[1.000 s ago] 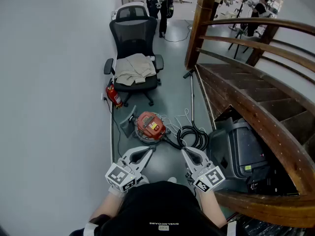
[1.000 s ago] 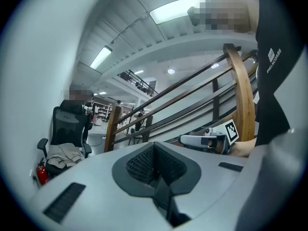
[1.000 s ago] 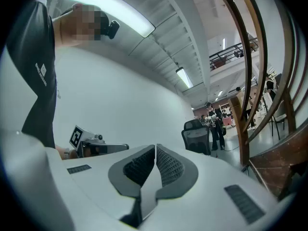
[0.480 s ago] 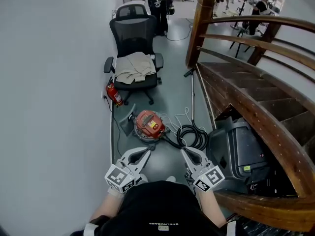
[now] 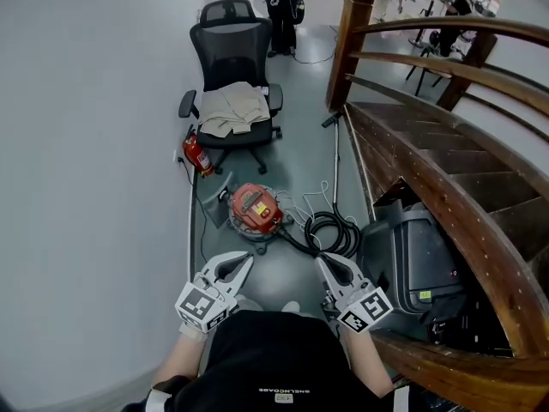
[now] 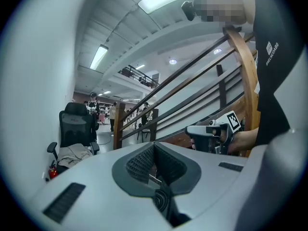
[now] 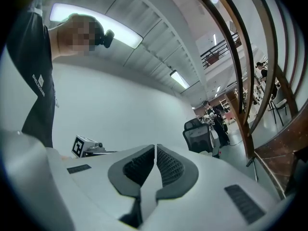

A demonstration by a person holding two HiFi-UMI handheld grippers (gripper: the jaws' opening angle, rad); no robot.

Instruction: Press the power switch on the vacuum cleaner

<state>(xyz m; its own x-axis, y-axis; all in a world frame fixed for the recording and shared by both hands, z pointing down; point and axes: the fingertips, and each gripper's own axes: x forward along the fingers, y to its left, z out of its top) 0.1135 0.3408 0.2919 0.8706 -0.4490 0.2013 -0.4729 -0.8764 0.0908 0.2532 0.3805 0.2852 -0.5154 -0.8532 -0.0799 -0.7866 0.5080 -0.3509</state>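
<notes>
Left gripper, right gripper clenched, empty. Vacuum cleaner ahead, apart; wall left, staircase right.

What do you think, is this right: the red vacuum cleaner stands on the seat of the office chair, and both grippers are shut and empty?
Not quite. The head view shows the red vacuum cleaner on the floor in front of the office chair; its seat holds a beige cloth. The left gripper and right gripper are indeed shut and empty.

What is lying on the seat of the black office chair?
A crumpled beige cloth covers most of the office chair's seat. Anything beneath the cloth is hidden.
</notes>
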